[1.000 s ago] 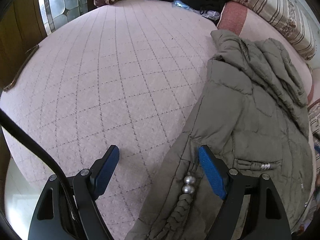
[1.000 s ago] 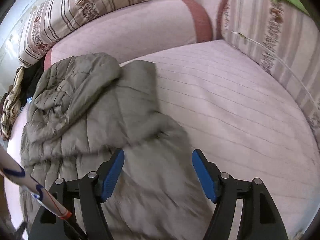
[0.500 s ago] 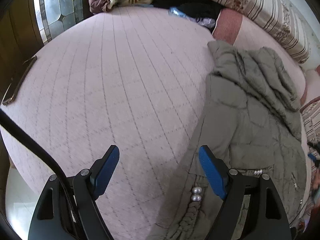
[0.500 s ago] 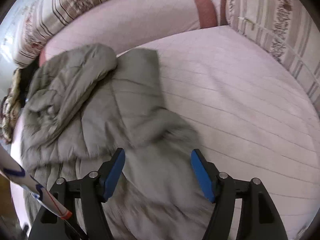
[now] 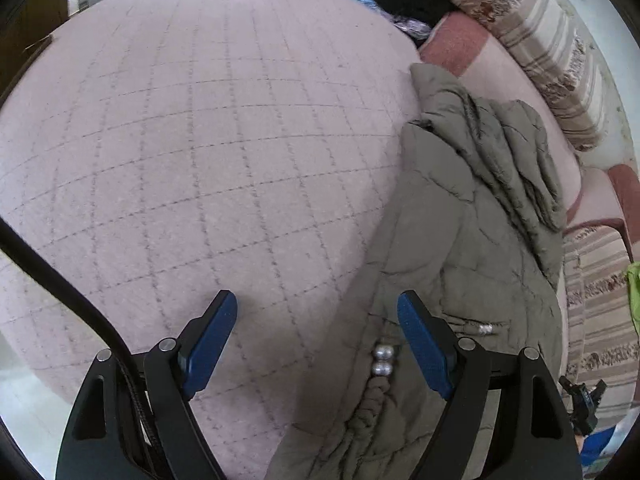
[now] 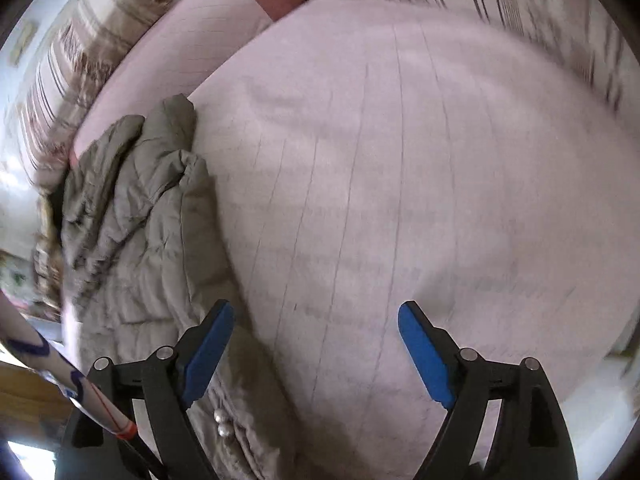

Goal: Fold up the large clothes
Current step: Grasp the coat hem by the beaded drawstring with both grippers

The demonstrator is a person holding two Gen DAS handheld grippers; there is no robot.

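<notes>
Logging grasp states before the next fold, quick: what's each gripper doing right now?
Left gripper: open, holding nothing, over the edge of the jacket.
Right gripper: open, holding nothing, over the bed cover beside the jacket.

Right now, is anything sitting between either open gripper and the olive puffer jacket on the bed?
Nothing visible is. The left gripper hangs open over the jacket hem, its right finger above the fabric by the metal beads. The right gripper is open too, mostly over bare pink bedspread, with the jacket beside its left finger.
</notes>
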